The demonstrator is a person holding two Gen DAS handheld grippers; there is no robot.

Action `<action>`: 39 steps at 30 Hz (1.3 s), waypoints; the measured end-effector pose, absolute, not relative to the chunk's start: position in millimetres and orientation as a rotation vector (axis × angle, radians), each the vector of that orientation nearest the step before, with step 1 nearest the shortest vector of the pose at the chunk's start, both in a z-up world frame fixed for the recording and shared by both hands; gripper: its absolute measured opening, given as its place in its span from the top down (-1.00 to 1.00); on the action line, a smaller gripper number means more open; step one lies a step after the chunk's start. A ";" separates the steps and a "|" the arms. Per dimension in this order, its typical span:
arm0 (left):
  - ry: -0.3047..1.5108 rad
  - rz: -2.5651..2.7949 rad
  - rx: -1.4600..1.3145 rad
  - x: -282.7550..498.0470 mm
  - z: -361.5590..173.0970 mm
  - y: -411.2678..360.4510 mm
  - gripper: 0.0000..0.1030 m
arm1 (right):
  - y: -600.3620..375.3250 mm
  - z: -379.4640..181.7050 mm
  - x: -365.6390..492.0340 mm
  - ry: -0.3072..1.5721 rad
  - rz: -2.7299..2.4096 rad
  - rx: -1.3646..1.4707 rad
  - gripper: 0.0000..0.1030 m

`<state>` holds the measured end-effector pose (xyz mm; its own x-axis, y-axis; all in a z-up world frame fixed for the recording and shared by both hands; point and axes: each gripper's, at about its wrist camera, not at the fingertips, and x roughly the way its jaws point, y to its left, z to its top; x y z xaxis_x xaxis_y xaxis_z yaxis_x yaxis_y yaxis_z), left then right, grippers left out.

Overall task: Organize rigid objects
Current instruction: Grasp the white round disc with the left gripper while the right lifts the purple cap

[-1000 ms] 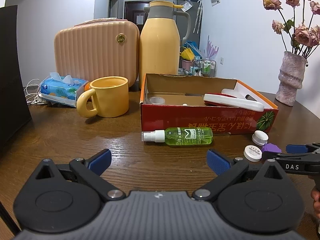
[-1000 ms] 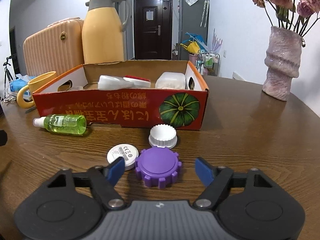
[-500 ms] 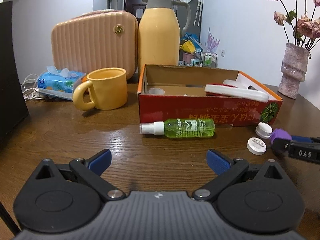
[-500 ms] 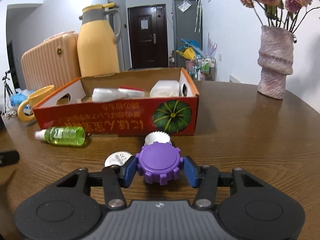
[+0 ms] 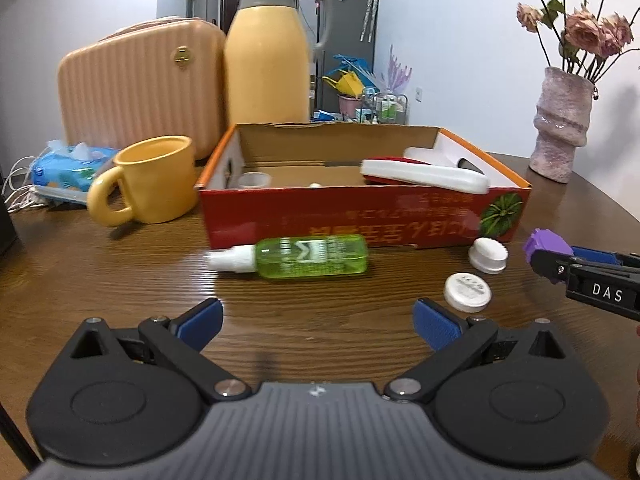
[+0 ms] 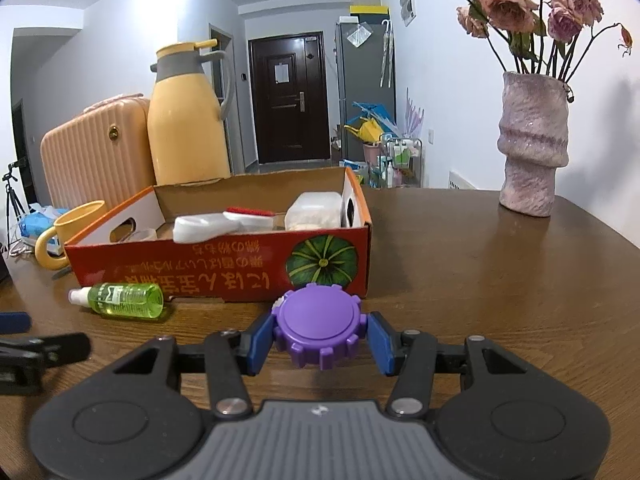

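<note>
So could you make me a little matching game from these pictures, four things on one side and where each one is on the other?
Things:
1. purple knobbed lid
2. green spray bottle
3. yellow mug
4. white and red case

Places:
A. inside the red cardboard box
B. lying on the table in front of the box
C. clamped in the right gripper
D. standing on the table left of the box

Pairs: 1-C, 2-B, 3-D, 4-A
</note>
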<state>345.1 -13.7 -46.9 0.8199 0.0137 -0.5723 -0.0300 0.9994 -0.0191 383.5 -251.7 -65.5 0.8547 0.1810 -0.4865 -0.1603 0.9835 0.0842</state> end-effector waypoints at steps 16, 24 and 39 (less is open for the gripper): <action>0.638 -0.013 0.016 378.9 -57.5 -87.9 -1.00 | -279.4 -57.6 383.2 0.480 0.162 0.067 0.02; 0.656 -0.010 0.043 394.3 -64.6 -112.7 -1.00 | -297.2 -58.9 388.0 0.482 0.134 0.078 0.02; 0.713 -0.071 0.046 410.1 -74.9 -134.9 0.21 | -301.8 -61.1 388.9 0.485 0.145 0.076 0.02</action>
